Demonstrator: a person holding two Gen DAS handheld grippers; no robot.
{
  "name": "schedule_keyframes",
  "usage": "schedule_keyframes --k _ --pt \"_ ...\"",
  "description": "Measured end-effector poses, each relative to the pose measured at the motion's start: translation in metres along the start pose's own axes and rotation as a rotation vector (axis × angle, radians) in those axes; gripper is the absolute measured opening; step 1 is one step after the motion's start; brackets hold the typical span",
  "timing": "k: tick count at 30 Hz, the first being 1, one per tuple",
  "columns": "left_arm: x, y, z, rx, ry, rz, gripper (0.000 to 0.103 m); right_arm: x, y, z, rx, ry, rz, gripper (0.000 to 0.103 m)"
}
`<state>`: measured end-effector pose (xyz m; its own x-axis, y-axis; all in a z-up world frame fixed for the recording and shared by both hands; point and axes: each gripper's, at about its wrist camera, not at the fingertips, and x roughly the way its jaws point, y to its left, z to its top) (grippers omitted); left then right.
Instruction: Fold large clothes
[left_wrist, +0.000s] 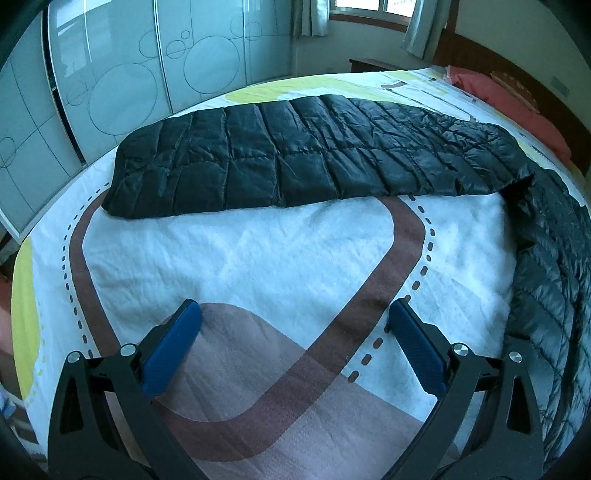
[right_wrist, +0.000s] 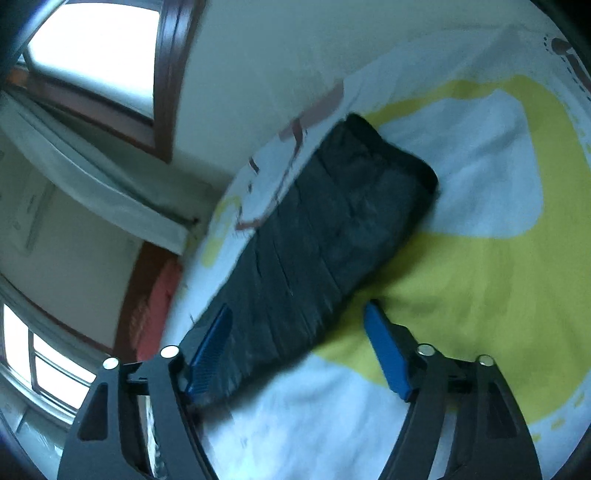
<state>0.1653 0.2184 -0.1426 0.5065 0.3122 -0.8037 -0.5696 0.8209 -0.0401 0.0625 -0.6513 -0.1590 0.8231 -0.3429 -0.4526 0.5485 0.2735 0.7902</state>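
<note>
A black quilted jacket (left_wrist: 303, 147) lies spread across a bed covered by a white bedspread (left_wrist: 258, 251) printed with brown bands, dotted lines and yellow patches. In the left wrist view, the left gripper (left_wrist: 295, 343) hangs above the bedspread with its two blue pads (left_wrist: 173, 347) spread wide apart and nothing between them. The jacket stretches crosswise well ahead of this gripper, lying flat, and more of its quilted fabric runs down along the gripper's right side, bunched at the bed's edge. Beyond the jacket stands a wardrobe (left_wrist: 129, 74) with frosted doors marked by circles, and a red pillow (left_wrist: 517, 103) sits ahead to the right.

The right wrist view is tilted and blurred. The right gripper (right_wrist: 299, 347) is also spread wide, pinching nothing. The jacket (right_wrist: 325, 243) here reaches forward from between the pads, its near end just beside the left pad (right_wrist: 210, 350); whether they touch is unclear. A window (right_wrist: 99, 51) shows ahead on the left.
</note>
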Motion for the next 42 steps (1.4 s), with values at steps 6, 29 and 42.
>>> schedule_keyframes --k 6,29,42 --pt "-0.001 -0.001 -0.002 0.006 -0.001 0.009 0.101 0.014 0.0 0.016 0.025 -0.072 -0.004 0.075" --pt "0.002 -0.001 -0.004 0.01 -0.005 0.019 0.101 0.013 0.286 -0.173 -0.763 0.154 0.151 0.01" --pt "0.001 0.003 -0.007 0.0 -0.021 0.003 0.101 0.041 0.397 -0.397 -1.0 0.444 0.268 0.01"
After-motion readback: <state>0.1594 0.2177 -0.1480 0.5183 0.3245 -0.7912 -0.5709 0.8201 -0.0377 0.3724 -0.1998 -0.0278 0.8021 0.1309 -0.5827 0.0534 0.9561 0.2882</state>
